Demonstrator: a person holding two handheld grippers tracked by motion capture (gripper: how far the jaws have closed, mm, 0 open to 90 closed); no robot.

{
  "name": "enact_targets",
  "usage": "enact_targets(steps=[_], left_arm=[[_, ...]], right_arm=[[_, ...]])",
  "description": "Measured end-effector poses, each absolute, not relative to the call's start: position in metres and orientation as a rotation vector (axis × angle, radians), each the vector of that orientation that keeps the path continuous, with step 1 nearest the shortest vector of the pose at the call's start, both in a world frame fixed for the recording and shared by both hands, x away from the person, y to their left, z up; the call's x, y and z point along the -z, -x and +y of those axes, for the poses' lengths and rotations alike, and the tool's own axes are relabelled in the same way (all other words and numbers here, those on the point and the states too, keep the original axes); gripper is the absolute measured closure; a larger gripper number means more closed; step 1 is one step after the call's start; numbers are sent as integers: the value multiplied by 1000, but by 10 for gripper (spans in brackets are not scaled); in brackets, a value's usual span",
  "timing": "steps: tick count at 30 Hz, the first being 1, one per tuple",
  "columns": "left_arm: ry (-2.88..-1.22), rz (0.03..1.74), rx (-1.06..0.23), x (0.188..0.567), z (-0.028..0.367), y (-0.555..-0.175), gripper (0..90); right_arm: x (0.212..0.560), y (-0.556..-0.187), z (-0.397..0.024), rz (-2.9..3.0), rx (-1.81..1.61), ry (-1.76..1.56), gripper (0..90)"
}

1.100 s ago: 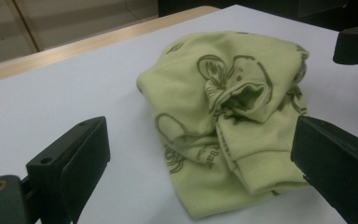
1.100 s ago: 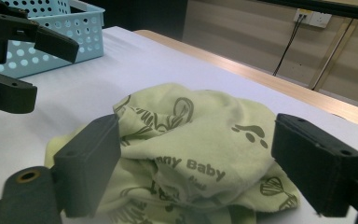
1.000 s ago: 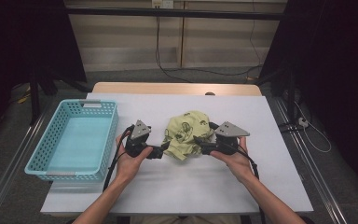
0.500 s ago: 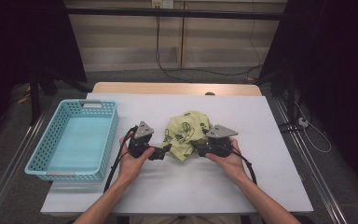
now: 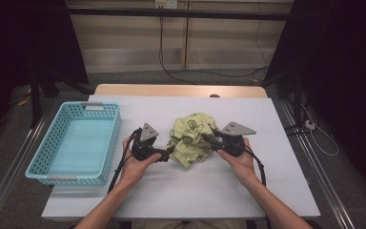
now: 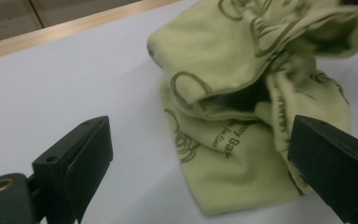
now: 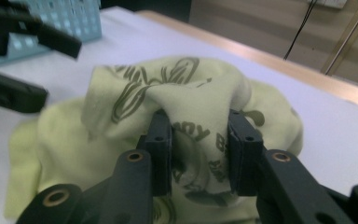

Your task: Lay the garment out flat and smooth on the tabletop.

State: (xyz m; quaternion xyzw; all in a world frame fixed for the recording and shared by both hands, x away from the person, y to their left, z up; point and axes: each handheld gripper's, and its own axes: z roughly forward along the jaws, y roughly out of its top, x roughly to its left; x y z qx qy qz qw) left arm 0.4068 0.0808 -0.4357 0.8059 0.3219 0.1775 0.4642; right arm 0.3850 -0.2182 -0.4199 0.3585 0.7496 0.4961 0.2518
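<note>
Right gripper (image 7: 199, 154) jaws have just been closing, now pinching a fold of crumpled pale-green printed cloth (image 5: 192, 137). Left gripper (image 6: 205, 158) gapes wide, cloth's edge between its fingers, unpressed. Beyond: turquoise plastic basket (image 5: 43, 162).

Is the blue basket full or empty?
Empty. In the high view the blue basket shows its bare bottom, and the crumpled yellow-green cloth lies outside it on the white table.
</note>
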Motion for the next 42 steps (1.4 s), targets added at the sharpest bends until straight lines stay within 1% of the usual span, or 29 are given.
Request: enact_targets(steps=[2,5,11,13,17,20,23,24,26,29,32,38,40,42], left_arm=[[-1973,805,-435,434,79,-407,70],[-1943,778,-421,431,77,-406,72],[-1954,733,-448,428,63,-407,154],[-1918,764,-436,428,59,-411,183],[-1937,795,-422,435,52,-424,248],[-1937,811,-394,438,49,-430,410],[-1948,810,-332,437,50,-435,708],[-1946,802,-328,436,50,-435,769],[-1940,805,-328,432,53,-434,815],[-1903,814,-331,420,62,-435,833],[-1808,826,-329,403,73,-436,838],[-1710,774,-367,363,83,-426,839],[-1690,743,-389,350,84,-419,839],[-1669,720,-378,340,84,-414,839]], right_arm=[[411,-384,-222,2011,-1386,-976,679],[399,-382,-227,1976,-1427,-965,683],[383,-379,-234,1930,-1460,-951,685],[379,-378,-235,1924,-1464,-945,685],[374,-376,-236,1912,-1486,-940,685],[373,-376,-237,1912,-1485,-935,685],[375,-376,-237,1923,-1484,-934,684],[375,-376,-237,1927,-1484,-940,685],[375,-376,-237,1928,-1484,-942,684],[374,-376,-238,1918,-1488,-940,682],[373,-377,-241,1906,-1482,-939,677],[370,-381,-246,1873,-1457,-955,672],[367,-382,-247,1852,-1456,-956,658],[362,-381,-249,1838,-1450,-947,644]])
